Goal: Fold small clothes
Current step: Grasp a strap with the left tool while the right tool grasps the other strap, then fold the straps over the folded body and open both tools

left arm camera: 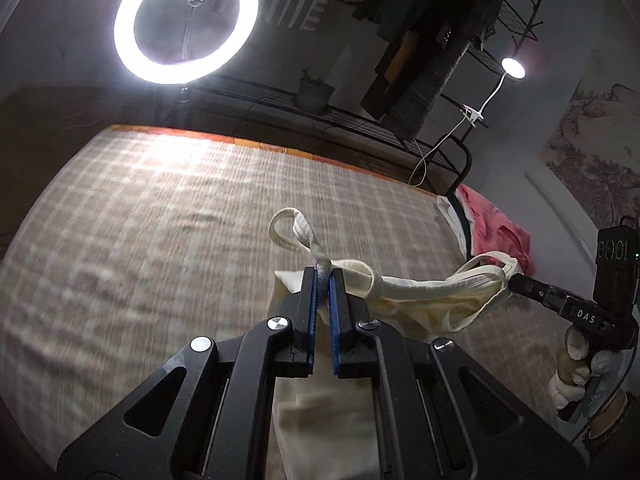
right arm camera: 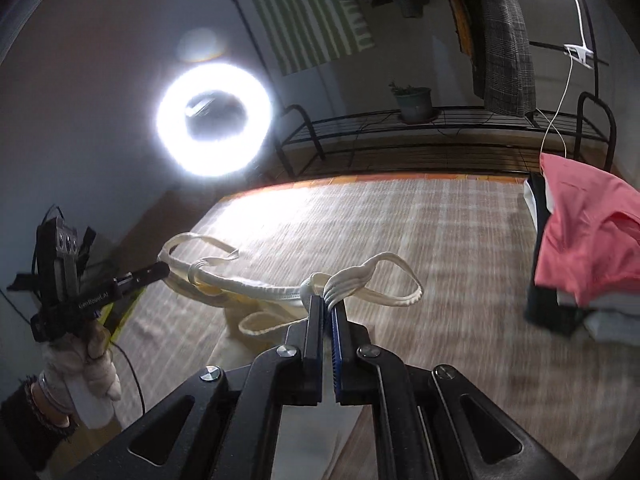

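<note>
A cream strappy top [left arm camera: 424, 296] hangs in the air between both grippers, above a bed with a checked woven mat [left arm camera: 160, 220]. My left gripper [left arm camera: 323, 270] is shut on one shoulder strap, whose loop [left arm camera: 290, 226] sticks up past the fingertips. In the same view my right gripper [left arm camera: 514, 280] pinches the other strap at the far right, held by a gloved hand [left arm camera: 580, 368]. In the right wrist view my right gripper [right arm camera: 329, 302] is shut on bunched straps of the top [right arm camera: 256, 286], and my left gripper [right arm camera: 162, 268] holds its far end. The body of the top droops below.
A pile of folded clothes with a pink garment [right arm camera: 584, 232] on top lies at the mat's right edge. A lit ring light [left arm camera: 186, 22] stands behind the bed. A black wire rack [right arm camera: 440, 120] with a potted plant [right arm camera: 414, 102], hanging clothes and a clip lamp [left arm camera: 512, 68] runs along the far side.
</note>
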Demonstrator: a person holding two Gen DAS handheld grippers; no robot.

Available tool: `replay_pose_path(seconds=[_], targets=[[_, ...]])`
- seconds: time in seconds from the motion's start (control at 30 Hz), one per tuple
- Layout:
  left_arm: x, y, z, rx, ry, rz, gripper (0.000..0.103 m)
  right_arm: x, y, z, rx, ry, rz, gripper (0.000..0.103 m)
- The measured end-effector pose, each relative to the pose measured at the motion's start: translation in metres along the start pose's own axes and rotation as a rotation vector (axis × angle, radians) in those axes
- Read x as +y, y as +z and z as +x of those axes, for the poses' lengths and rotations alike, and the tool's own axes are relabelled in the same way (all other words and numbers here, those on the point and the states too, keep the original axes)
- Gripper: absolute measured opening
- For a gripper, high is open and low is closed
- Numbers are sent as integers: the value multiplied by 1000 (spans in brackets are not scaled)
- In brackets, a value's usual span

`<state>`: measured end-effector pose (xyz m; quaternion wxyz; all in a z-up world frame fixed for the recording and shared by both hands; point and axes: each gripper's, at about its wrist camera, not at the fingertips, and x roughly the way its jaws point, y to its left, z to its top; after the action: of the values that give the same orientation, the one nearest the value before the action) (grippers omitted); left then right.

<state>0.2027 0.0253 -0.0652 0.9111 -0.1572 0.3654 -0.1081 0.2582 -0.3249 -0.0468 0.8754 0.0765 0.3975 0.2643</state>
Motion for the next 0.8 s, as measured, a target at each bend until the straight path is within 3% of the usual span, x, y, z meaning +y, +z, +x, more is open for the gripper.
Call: replay_pose_path(seconds=[0.43,0.57,0.67,0.7,0.8], targets=[[17,-115,-39,67,23,-66,3,35,-102,-33,63,-51,-31,1],[24,-130,-42,115,9,-85,3,34,-127,-32,97,-65,-14,3],[24,-131,-57,125,11,-29,3,29,-142,-34,145,-84,-15,10],[23,-131,-63,128,0,-15,3,25,-146,-36,167,-93,-8,16],[17,-126,-82,109,-20,37,3,18,-148,-47,172,-83,13,17]])
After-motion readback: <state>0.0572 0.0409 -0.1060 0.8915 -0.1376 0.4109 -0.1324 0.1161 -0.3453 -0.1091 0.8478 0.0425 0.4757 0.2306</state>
